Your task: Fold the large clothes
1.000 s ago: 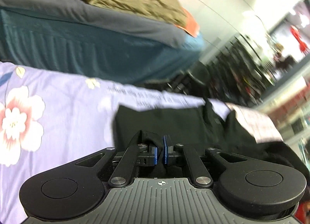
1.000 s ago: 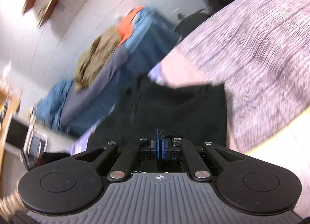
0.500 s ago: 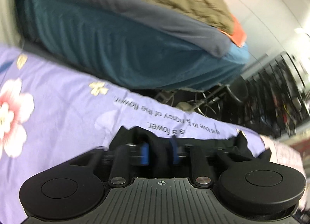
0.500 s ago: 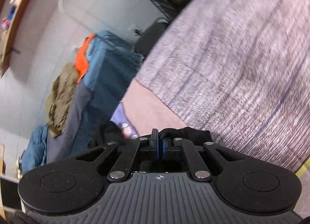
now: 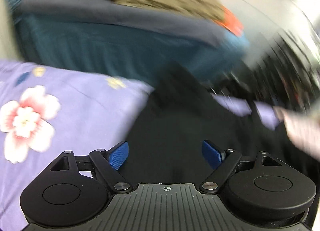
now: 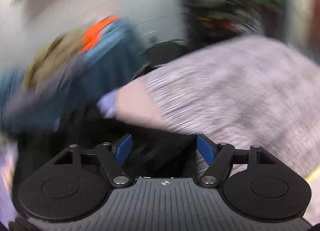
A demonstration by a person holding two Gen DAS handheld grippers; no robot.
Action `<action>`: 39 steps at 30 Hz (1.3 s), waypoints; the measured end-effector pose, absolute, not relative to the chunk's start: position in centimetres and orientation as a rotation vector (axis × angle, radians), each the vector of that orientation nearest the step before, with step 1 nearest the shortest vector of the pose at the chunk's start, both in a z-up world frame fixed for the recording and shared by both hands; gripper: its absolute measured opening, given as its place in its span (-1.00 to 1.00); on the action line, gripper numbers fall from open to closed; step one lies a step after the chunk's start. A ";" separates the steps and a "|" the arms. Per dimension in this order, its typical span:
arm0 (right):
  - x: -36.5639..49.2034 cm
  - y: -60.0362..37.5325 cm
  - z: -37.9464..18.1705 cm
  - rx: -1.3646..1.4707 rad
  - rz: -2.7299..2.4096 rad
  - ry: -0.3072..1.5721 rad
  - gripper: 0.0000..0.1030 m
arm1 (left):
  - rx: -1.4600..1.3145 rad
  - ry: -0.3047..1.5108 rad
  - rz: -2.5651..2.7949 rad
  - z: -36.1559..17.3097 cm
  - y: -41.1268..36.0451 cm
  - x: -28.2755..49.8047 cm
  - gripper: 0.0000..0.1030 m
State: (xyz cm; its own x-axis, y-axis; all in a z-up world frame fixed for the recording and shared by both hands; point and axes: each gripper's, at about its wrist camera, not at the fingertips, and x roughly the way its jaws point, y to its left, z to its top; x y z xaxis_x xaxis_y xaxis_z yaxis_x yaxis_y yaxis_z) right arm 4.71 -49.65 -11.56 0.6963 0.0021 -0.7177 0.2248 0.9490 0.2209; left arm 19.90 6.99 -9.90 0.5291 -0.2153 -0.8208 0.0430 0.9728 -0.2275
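Left gripper (image 5: pixel 165 156) fingers spread wide, right gripper (image 6: pixel 164 150) fingers opening, black fabric garment (image 5: pixel 180 131) lying loose between and beyond both on lilac floral bedsheet (image 5: pixel 70 111); regrip outer edges evenly before folding.

The black garment (image 5: pixel 176 131) is matt, soft cloth, lying on a lilac flower-printed bedsheet (image 5: pixel 66 115) of smooth cotton-like fabric. The left claw (image 5: pixel 165 156) is matt black plastic with dull metal rivets; its pads (image 5: pixel 118 156) are finely textured blue rubber.
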 end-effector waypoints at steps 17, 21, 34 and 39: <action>11.0 -39.7 -19.5 -0.243 0.100 0.929 0.27 | 0.214 0.980 -0.261 -14.7 -3.8 18.0 1.00; 14.8 -48.1 -19.1 -0.154 -0.209 0.965 0.25 | 0.109 0.944 0.055 -12.6 0.6 22.9 1.00; 4.0 -53.7 -17.5 0.169 -0.334 0.866 0.55 | 0.123 0.931 -0.012 -11.1 4.8 15.3 1.00; -2.5 -48.6 -14.7 0.169 -0.190 0.841 0.71 | 0.144 0.907 -0.090 -11.4 3.5 9.9 1.00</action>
State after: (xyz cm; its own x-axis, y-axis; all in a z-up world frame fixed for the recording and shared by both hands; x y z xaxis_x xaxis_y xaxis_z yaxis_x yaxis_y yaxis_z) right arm -2.51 -48.59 -14.66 0.6519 -0.0996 -0.7517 0.2331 0.9697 0.0737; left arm 9.95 3.54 -11.40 0.6134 -0.0165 -0.7896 0.1385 0.9865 0.0870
